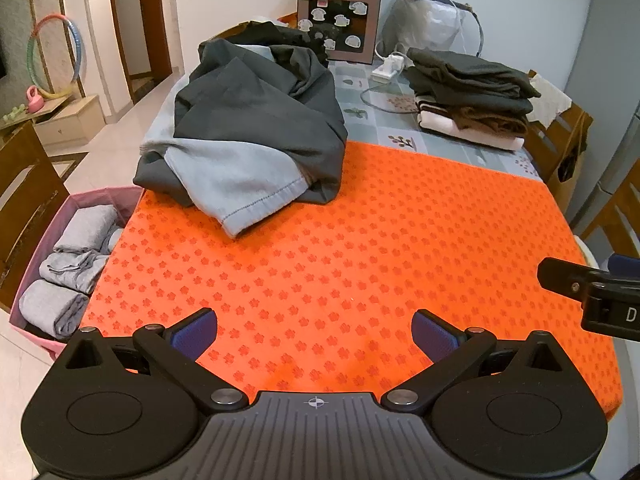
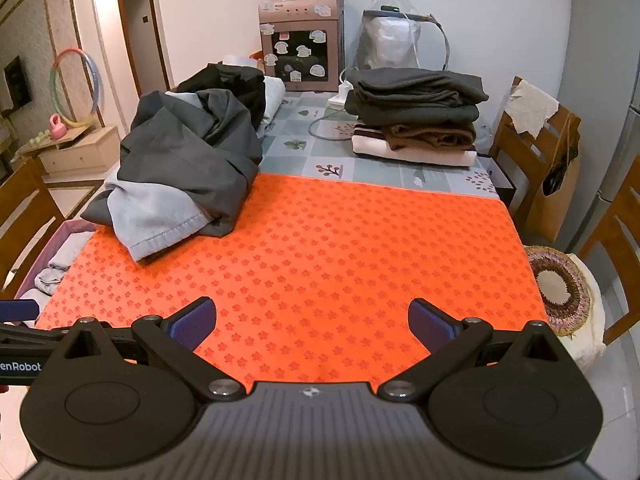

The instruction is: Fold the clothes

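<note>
Left gripper [image 1: 314,330]: my left tongs gape wide, blue pads far apart, nothing between them; only orange mat [image 1: 360,240] shows below the tips.
Right gripper [image 2: 312,322]: wide as well, holding nothing; it hovers over the near edge of the same mat.
Loose heap [image 1: 256,120]: a crumpled dark grey garment bundled over a pale blue one [image 1: 240,184], lying ahead and to the left of both tongs, half on the mat's far left corner.
Long axis: the heap runs away from me, near-left to far; the pale blue hem is its closest end.
Nearer arm: I judge the left, since the heap sits on its side; the right would have to cross over.
Folded stack [image 2: 416,116]: dark, brown and cream pieces, ahead and right, beyond the mat, well apart from the heap.
Stage: heap loose, stack done, mat bare between; I read this as between garments.
Left view only: a pink bin [image 1: 36,256] with rolled grey items, left of the mat.
Right view only: a woven round seat pad [image 2: 560,292], right of the mat.
</note>
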Demonstrator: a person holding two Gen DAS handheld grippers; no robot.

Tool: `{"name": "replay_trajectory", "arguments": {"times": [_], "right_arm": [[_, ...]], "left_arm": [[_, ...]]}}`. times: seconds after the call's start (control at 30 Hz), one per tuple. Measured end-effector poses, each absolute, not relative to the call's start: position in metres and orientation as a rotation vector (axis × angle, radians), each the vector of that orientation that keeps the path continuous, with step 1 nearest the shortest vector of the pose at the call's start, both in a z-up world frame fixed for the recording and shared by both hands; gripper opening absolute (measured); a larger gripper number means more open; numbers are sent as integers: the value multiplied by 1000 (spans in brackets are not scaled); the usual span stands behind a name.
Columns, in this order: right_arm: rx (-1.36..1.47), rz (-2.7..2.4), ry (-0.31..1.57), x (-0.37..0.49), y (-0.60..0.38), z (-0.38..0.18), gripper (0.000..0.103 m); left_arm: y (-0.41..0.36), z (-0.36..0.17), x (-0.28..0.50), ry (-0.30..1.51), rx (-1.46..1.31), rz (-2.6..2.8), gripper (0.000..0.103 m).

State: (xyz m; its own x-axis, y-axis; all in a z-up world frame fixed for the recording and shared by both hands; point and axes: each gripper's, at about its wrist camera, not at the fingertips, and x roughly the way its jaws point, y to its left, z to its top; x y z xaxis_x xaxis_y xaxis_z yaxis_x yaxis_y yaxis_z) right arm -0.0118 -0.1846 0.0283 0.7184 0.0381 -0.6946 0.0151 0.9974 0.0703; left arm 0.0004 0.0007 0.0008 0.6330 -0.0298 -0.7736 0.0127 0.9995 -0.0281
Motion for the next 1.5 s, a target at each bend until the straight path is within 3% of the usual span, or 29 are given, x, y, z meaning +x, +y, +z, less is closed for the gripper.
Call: {"name": "replay_trajectory", "arguments": {"times": [1.5], "right_arm": [[141, -149, 783, -38, -236, 23, 103]], "left_arm": [[-56, -10, 15, 914, 75, -202, 103]]}}
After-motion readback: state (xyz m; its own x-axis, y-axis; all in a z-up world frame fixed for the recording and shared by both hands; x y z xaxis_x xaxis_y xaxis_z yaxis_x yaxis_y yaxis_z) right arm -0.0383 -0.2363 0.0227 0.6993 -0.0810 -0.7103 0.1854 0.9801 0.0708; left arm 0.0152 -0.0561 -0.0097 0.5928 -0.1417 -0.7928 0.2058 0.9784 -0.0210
